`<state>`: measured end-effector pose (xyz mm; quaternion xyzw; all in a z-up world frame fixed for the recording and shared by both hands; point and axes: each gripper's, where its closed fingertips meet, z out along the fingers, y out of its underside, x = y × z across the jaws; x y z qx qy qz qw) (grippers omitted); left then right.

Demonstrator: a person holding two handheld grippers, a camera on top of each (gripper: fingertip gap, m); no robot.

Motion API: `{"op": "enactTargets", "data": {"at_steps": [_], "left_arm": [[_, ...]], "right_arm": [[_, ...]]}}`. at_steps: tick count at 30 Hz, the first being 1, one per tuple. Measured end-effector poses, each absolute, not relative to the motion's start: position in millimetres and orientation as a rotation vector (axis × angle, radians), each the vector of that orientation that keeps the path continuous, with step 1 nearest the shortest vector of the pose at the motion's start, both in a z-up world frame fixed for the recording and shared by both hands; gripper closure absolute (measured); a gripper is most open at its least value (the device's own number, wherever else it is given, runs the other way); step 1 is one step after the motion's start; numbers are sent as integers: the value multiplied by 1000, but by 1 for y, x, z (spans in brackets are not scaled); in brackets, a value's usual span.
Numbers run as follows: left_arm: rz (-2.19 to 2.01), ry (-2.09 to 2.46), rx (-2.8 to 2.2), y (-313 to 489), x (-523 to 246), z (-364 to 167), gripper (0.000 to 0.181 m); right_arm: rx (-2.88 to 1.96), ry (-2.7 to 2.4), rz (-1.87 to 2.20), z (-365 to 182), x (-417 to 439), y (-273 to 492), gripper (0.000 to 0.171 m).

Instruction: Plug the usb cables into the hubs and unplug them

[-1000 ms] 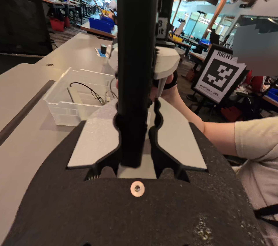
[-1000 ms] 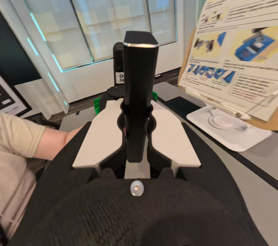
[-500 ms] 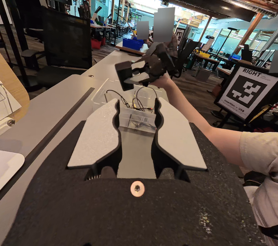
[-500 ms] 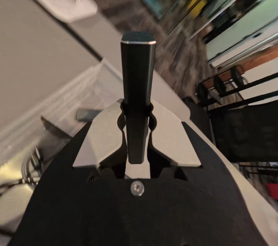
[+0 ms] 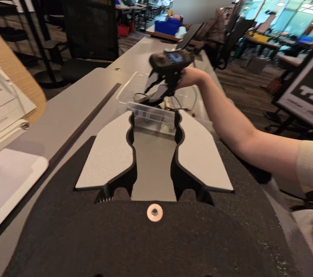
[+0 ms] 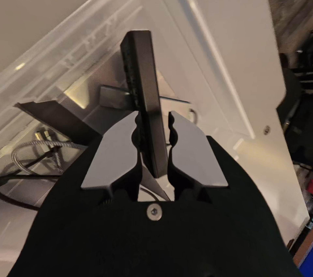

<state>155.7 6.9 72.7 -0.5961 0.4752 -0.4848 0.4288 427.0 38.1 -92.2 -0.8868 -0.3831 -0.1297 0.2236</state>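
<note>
In the right wrist view my right gripper (image 6: 154, 114) points down into a clear plastic bin (image 6: 84, 31). A black USB hub (image 6: 144, 74) stands tilted between its fingers. It leans on the left finger, with a gap at the right fingertip, so the jaws look slightly open. A grey hub (image 6: 115, 97), a dark hub (image 6: 55, 116) and braided USB cables (image 6: 42, 146) lie in the bin. In the left wrist view my left gripper (image 5: 154, 116) is open and empty, above the table just before the bin (image 5: 152, 114). The right gripper (image 5: 152, 97) dips into that bin.
The grey table (image 5: 76, 108) has a dark groove running along it. A white stand base (image 5: 17, 167) and a wooden board (image 5: 20, 79) sit at the left. The person's arm (image 5: 228, 116) crosses from the right. A marker sign (image 5: 296, 96) stands right of the table. The grippers' ends are close to 30 centimetres from one another.
The right gripper swung away from the left one and down into the bin with the black hub. The hub, held upright before, now sits tilted and turned between the fingers. The left gripper stays open.
</note>
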Motion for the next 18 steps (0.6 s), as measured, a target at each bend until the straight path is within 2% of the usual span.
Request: {"op": "enactTargets", "data": {"at_steps": [2, 4, 5, 6, 9, 12, 18], "left_arm": [[-1033, 1159, -1522, 23, 152, 66, 136], [-847, 1112, -1555, 39, 142, 63, 135], [-766, 1076, -1569, 47, 134, 65, 135], [-698, 1028, -1579, 55, 125, 69, 135], [-609, 895, -1602, 66, 96, 86, 131], [-609, 824, -1648, 65, 65, 101, 128], [-457, 667, -1761, 50, -36, 122, 122]], "right_arm": [[-2321, -927, -465, -64, 441, 44, 138], [-2170, -721, -604, -21, 466, 45, 125], [-2089, -571, -734, 6, 488, 42, 111], [-1997, -414, -877, 35, 511, 35, 103], [-1708, 9, -1097, 103, 556, -4, 103], [-1607, 245, -1013, 118, 574, -29, 104], [-1643, 345, -1036, 104, 597, -43, 100]]}}
